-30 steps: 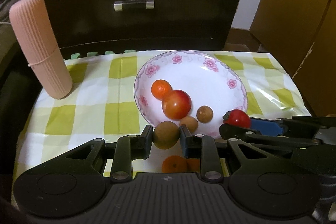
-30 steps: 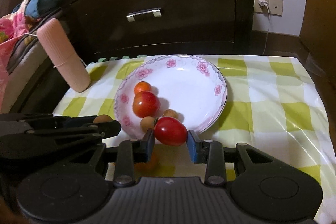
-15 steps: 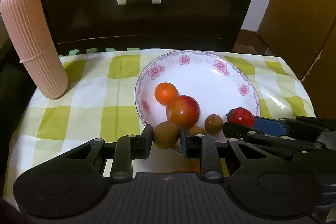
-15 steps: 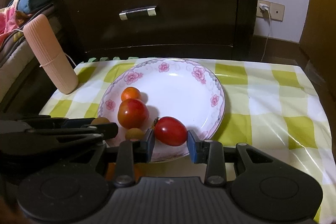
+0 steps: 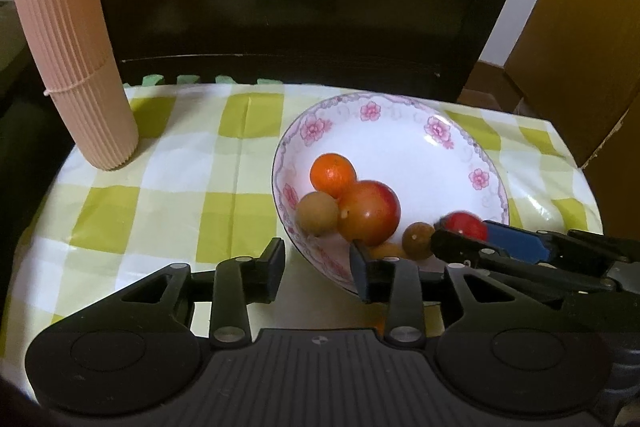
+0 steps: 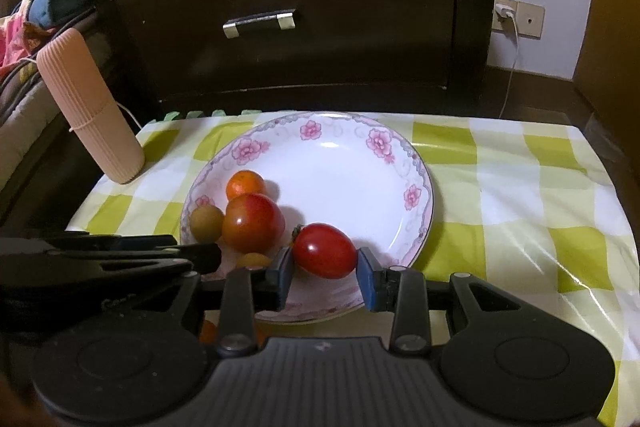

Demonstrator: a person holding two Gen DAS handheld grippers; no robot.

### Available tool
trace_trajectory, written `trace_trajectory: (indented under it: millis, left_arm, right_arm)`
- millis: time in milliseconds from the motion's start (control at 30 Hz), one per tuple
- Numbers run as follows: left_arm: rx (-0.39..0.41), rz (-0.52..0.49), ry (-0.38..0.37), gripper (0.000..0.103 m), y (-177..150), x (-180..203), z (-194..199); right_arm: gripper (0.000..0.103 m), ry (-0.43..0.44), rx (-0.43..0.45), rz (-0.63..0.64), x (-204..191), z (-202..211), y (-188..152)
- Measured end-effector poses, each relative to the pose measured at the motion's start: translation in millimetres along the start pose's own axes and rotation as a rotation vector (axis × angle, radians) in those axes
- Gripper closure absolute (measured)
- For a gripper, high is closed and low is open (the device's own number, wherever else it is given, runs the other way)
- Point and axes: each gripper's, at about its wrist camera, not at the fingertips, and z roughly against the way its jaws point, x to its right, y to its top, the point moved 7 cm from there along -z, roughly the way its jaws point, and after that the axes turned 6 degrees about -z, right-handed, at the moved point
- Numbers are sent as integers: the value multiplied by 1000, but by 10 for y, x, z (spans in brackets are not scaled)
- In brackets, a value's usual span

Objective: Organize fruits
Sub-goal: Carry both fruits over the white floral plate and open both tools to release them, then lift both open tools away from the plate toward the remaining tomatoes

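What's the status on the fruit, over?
Left gripper open, empty. Right gripper around tomato over plate. Brown fruit on plate. Nothing blocking.

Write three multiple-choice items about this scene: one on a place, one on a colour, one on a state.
1. Where does the pink ribbed container stand?
A. on the checked cloth, left of the plate
B. inside the plate
C. in the drawer

2. What colour are the flowers on the plate rim?
A. blue
B. yellow
C. pink

3. How is the left gripper?
A. shut on an orange
B. open, holding nothing
C. shut on the container

Answers: 1 A, it stands on the cloth, apart from the plate; 2 C, the flowers are pink; 3 B, its fingers are apart and grip nothing.
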Motion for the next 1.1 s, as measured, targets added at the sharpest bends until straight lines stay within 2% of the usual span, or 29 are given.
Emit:
trace_trajectory:
  millis: [233,400,1100]
  left_arm:
    - [30,-14,7,52,52,-8,91]
    - [55,-15,-5,47,97,6,154]
    - [119,-24,-23,45,123,-3,520]
  right_arm:
    - [55,0,42,-17,15,58,82]
    - [55,-9,64,-29,35,111,129]
    - [55,-4,112,-18,-104,516,164]
